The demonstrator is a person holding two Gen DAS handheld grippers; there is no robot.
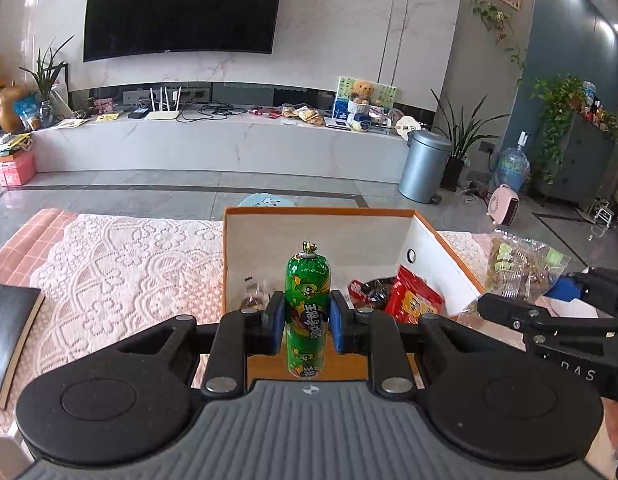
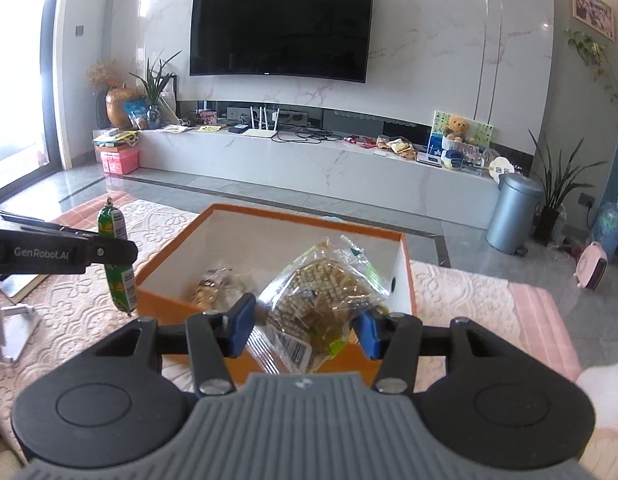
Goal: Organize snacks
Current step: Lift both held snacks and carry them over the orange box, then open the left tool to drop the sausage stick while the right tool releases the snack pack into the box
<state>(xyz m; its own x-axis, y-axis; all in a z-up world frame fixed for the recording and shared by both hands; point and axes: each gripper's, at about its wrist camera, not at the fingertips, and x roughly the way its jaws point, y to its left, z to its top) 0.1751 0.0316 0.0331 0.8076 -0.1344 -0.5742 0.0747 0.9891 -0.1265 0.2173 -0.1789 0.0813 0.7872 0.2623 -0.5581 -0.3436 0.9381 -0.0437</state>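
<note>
Only the left wrist view shows the red snack packet [image 1: 413,300] lying in the orange box [image 1: 321,211]. One green sausage stick [image 1: 307,300] stands upright, clamped in the left hand-held gripper [image 1: 307,322] before the box; one clear cracker bag [image 2: 321,300] is pinched in the half-spread right hand-held gripper [image 2: 305,330] over the box's near edge

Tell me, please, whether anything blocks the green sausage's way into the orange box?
Nothing visible does: the left claw holds the green sausage just before the orange box, whose top is open.
</note>
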